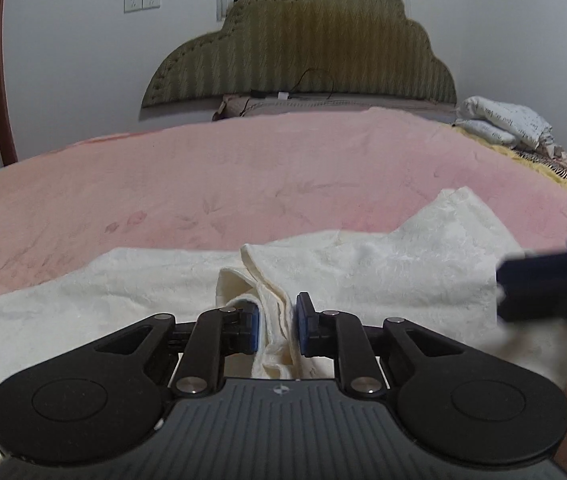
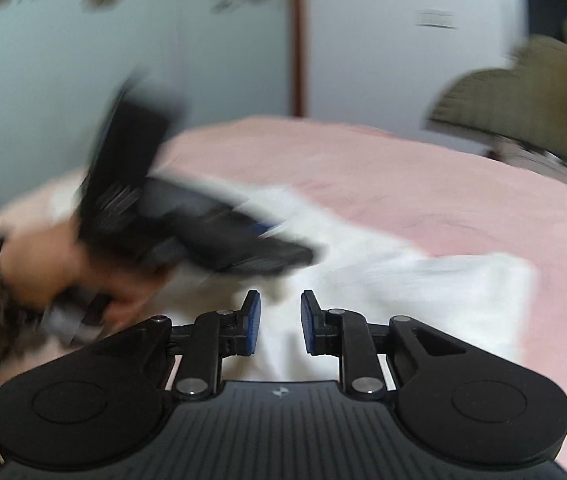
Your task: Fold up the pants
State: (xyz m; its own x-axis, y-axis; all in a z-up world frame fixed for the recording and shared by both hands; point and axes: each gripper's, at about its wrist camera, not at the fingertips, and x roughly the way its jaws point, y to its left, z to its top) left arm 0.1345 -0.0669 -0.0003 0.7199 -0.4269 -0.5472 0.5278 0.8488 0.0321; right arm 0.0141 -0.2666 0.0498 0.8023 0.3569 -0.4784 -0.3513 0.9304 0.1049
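Note:
Cream white pants (image 1: 363,264) lie spread on a pink blanket (image 1: 203,184). My left gripper (image 1: 277,326) is shut on a bunched fold of the pants, the cloth pinched between its blue pads. The right gripper's dark body (image 1: 551,280) shows blurred at the right edge of the left wrist view. In the right wrist view, my right gripper (image 2: 280,324) is open and empty above the white pants (image 2: 423,300). The left gripper (image 2: 203,228) and the hand holding it show blurred to the left.
A padded olive headboard (image 1: 299,52) stands at the far end of the bed. Folded white bedding (image 1: 503,120) and a patterned cover lie at the far right. A wardrobe door (image 2: 123,60) stands behind the bed.

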